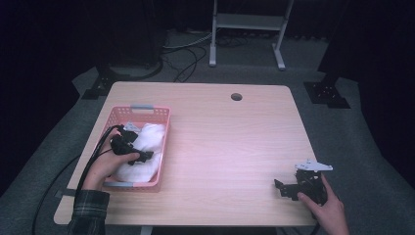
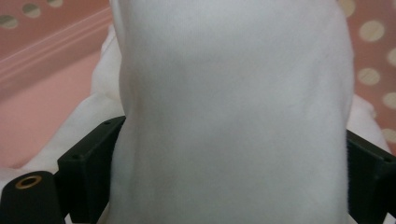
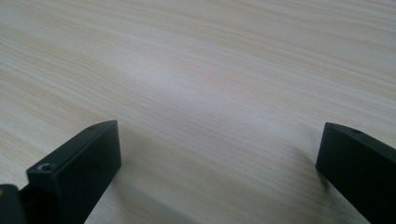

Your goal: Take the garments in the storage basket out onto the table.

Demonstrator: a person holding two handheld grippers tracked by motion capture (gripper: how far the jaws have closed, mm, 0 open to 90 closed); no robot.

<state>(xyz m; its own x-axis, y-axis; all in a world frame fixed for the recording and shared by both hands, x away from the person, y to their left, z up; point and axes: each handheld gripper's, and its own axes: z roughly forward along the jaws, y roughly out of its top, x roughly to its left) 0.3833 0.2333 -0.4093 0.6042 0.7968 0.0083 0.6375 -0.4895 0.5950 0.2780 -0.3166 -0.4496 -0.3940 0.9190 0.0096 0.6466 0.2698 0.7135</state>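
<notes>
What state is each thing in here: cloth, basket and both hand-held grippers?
White cloth: bunched inside the basket, a fold standing between the left jaws.
Pink basket: upright on the table's left side, holding the cloth.
Left hand-held gripper: jaws wide, set around the cloth fold.
Right hand-held gripper: open, holding nothing, low over bare wood.
Table: bare between the two hands.

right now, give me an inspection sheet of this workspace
surface: light wooden table, round cable hole near its far edge
job's things: white cloth bunched in the pink basket at the table's left
clutter: nothing seen
grippers: left gripper in the basket, wide jaws either side of a fold of cloth; whether they press it I cannot tell. right gripper open on bare wood at the near right
cables: black cable trailing from the left gripper; more on the floor behind
surroundings: grey carpet, metal stand legs behind, dark room
</notes>
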